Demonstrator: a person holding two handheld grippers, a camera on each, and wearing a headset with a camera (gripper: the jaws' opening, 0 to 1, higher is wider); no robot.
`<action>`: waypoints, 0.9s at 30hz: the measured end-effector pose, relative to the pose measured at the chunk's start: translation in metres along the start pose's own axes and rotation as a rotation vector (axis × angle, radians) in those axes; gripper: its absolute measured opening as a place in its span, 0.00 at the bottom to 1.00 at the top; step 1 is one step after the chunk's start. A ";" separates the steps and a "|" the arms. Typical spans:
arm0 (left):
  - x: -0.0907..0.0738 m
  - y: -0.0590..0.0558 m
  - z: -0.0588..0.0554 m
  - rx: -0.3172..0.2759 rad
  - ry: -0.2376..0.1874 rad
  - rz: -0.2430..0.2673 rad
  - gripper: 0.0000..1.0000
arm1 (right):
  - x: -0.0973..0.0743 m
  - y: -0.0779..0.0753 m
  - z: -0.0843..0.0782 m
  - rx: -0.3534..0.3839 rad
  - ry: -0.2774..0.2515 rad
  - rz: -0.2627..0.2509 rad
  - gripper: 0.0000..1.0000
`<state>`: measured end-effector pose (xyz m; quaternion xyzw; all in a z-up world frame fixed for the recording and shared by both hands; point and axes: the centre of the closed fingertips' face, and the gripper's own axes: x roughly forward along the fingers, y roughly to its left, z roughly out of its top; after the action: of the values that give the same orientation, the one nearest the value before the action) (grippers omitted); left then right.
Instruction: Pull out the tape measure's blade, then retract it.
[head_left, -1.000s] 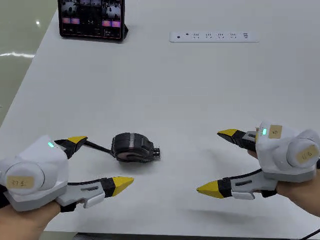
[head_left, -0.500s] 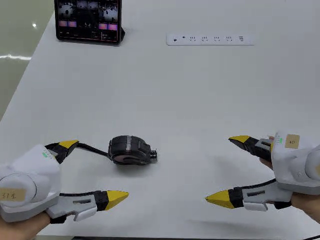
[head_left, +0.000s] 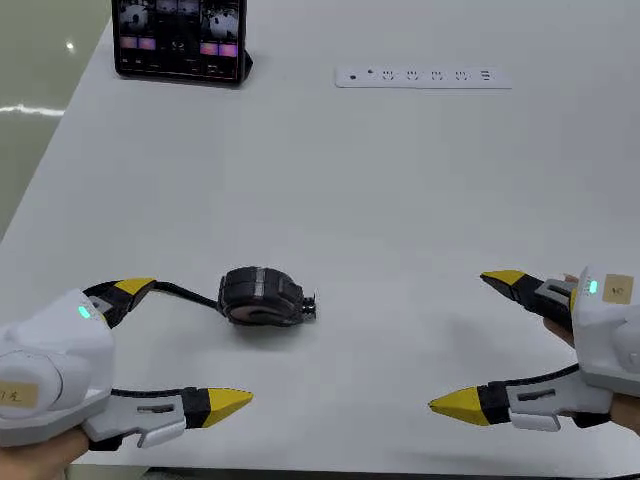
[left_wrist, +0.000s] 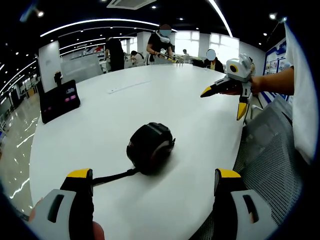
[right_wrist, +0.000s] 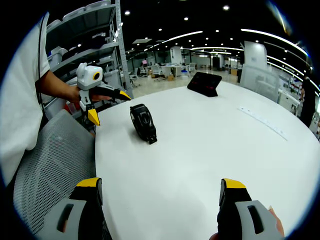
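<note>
A black tape measure (head_left: 261, 296) lies on the white table (head_left: 350, 190), its blade wound in and a black strap trailing left toward my left gripper. My left gripper (head_left: 180, 345) stands open at the lower left, its far tip by the strap's end. My right gripper (head_left: 478, 340) is open at the lower right, well away from the case. The left gripper view has the tape measure (left_wrist: 150, 148) ahead between the open jaws of my left gripper (left_wrist: 152, 181) and the right gripper (left_wrist: 226, 96) beyond. The right gripper view shows the tape measure (right_wrist: 144, 122), the left gripper (right_wrist: 107, 106) and my right gripper (right_wrist: 160, 190).
A tablet (head_left: 180, 38) with a lit screen stands at the table's far left. A white power strip (head_left: 422, 76) lies at the far middle. The near table edge runs just under both grippers. People stand in the background of the left gripper view.
Both grippers have drawn back toward the near edge and outward, the right one moving further right. The tape measure stays where it lay.
</note>
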<state>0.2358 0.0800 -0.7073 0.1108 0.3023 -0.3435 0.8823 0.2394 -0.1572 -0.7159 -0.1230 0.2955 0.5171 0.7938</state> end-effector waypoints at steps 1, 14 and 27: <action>0.000 0.000 0.000 0.000 0.000 -0.001 0.99 | -0.001 0.000 0.000 0.000 0.001 -0.001 0.97; -0.007 0.001 -0.003 -0.019 0.005 -0.014 0.99 | -0.016 -0.004 -0.008 0.011 0.012 -0.020 0.97; -0.012 -0.003 -0.009 -0.007 0.020 -0.029 0.99 | -0.025 -0.002 -0.017 0.018 0.033 -0.025 0.97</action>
<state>0.2223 0.0876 -0.7069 0.1066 0.3138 -0.3542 0.8745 0.2282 -0.1851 -0.7148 -0.1279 0.3114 0.5026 0.7963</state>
